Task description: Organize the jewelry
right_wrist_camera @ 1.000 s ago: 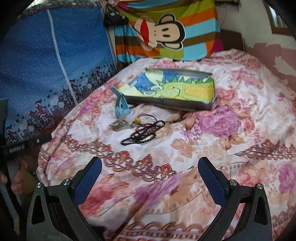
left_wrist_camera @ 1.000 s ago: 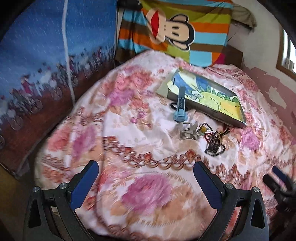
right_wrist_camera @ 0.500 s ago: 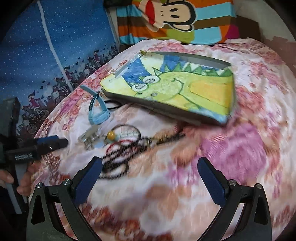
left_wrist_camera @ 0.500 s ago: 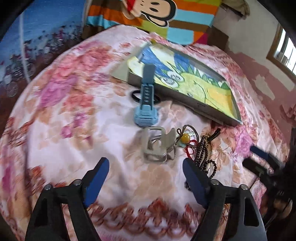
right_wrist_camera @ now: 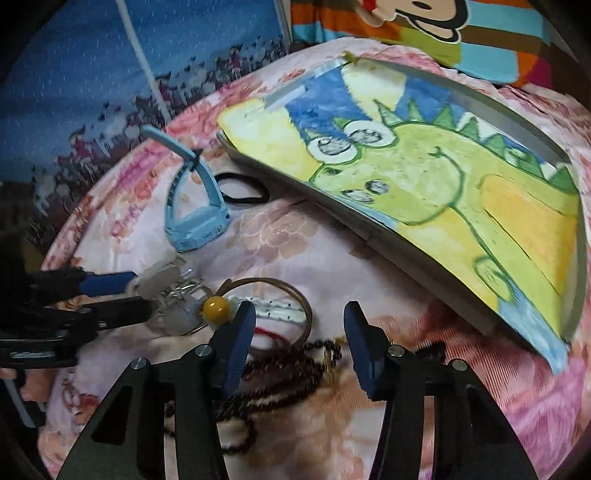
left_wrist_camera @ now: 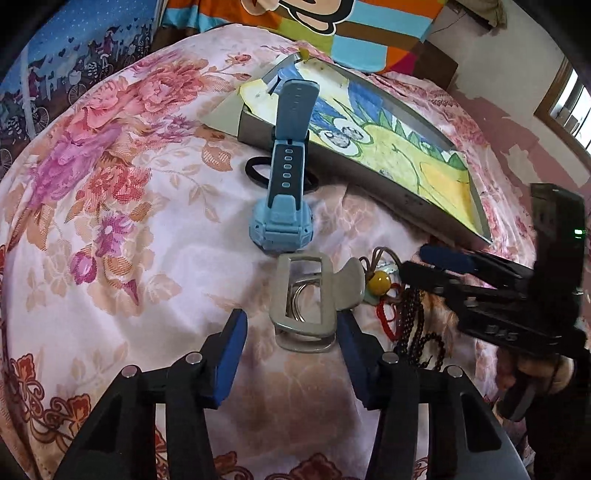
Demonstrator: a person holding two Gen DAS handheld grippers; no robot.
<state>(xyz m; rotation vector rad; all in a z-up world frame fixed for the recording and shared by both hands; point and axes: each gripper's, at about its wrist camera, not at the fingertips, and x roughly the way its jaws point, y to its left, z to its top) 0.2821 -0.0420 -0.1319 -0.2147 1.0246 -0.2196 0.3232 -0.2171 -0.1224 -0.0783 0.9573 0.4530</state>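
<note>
Left gripper [left_wrist_camera: 291,354] open astride silver metal buckle clip [left_wrist_camera: 304,301]; right gripper [right_wrist_camera: 299,341] open over dark beaded necklace [right_wrist_camera: 291,363] (tangled pile). Close squarely, lift slowly.

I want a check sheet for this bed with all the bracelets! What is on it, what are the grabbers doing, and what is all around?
Surface: floral bedspread, wrinkled.
Job's things: blue watch; silver clip with rings; dark bead strand; thin bangle; yellow bead; tray lined with a dinosaur drawing.
Clutter: black hair tie.
Grippers: left gripper open around the clip's near end; right gripper open over the beads.
Cables: nothing seen.
Surroundings: monkey-print striped cloth, blue printed cloth, peeling wall.
</note>
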